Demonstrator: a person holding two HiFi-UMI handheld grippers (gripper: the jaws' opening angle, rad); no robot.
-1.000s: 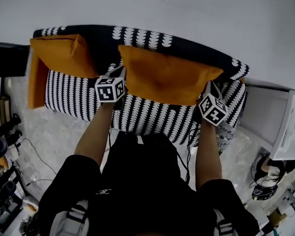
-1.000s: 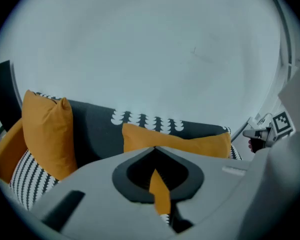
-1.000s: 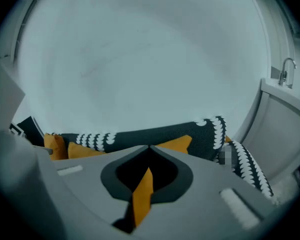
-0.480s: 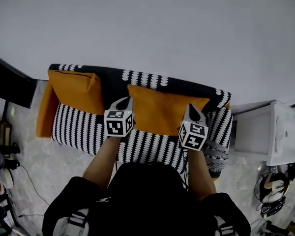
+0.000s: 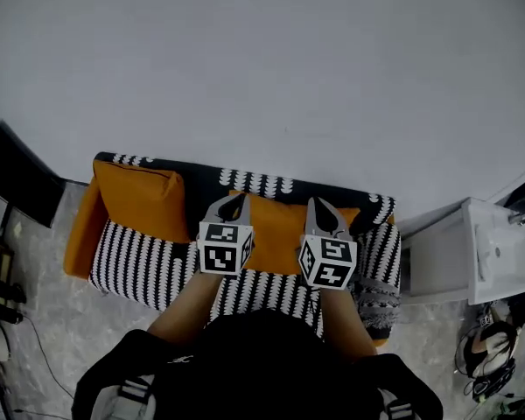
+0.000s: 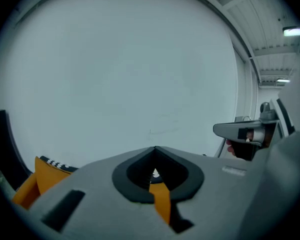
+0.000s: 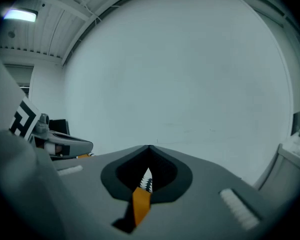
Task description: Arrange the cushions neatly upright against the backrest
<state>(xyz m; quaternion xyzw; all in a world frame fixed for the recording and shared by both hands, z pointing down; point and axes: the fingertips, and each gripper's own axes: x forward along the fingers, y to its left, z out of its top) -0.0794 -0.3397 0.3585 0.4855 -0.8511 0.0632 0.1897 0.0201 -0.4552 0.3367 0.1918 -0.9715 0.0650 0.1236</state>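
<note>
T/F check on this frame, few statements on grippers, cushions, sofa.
1. Both grippers have their jaws together. True: left gripper and right gripper are both shut, with nothing pinched.
2. The middle cushion lies on the floor. False: it is on the sofa, against the backrest, beyond the grippers in the head view.
3. The sofa cover is plain grey. False: it has a black-and-white pattern.
4. The left cushion is orange. True.
5. A white unit stands off the sofa's right end. True.
</note>
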